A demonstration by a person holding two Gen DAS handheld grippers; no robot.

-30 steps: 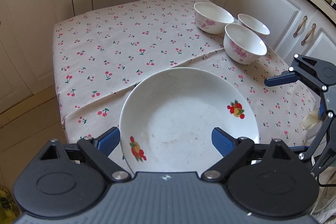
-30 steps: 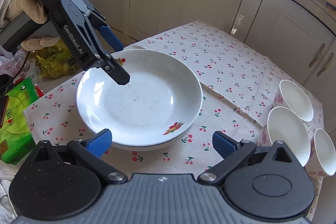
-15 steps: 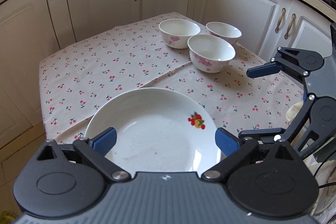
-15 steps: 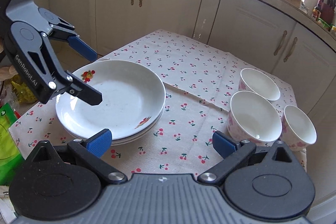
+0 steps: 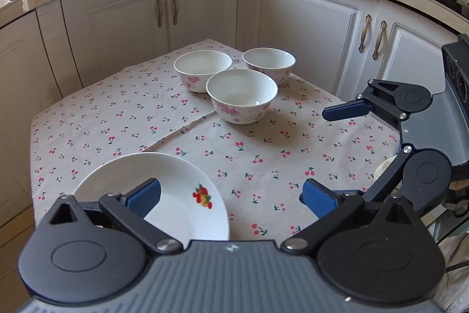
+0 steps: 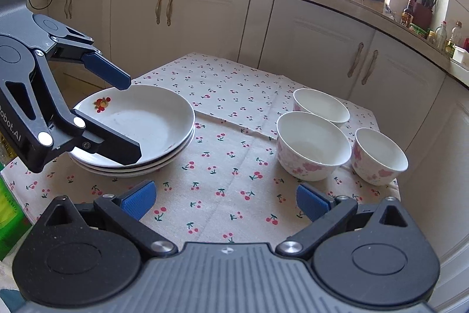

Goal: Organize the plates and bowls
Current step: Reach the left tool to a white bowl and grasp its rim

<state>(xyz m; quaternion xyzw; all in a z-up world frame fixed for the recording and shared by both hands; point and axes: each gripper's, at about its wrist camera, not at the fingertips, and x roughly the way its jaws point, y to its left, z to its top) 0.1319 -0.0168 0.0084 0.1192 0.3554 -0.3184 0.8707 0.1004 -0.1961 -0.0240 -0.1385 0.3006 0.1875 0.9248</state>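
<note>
Stack of plates (image 6: 137, 119) is sitting at one end of the cherry-print surface (image 6: 222, 189); three bowls (image 6: 313, 148) are clustering together at the other end, well apart from it. Left gripper (image 5: 231, 195) is hanging over the near rim of the top plate (image 5: 164, 195), fingers (image 5: 145, 197) spread wide, gripping nothing. Right gripper (image 6: 224, 200) is hovering between stack and bowls, fingers released.
</note>
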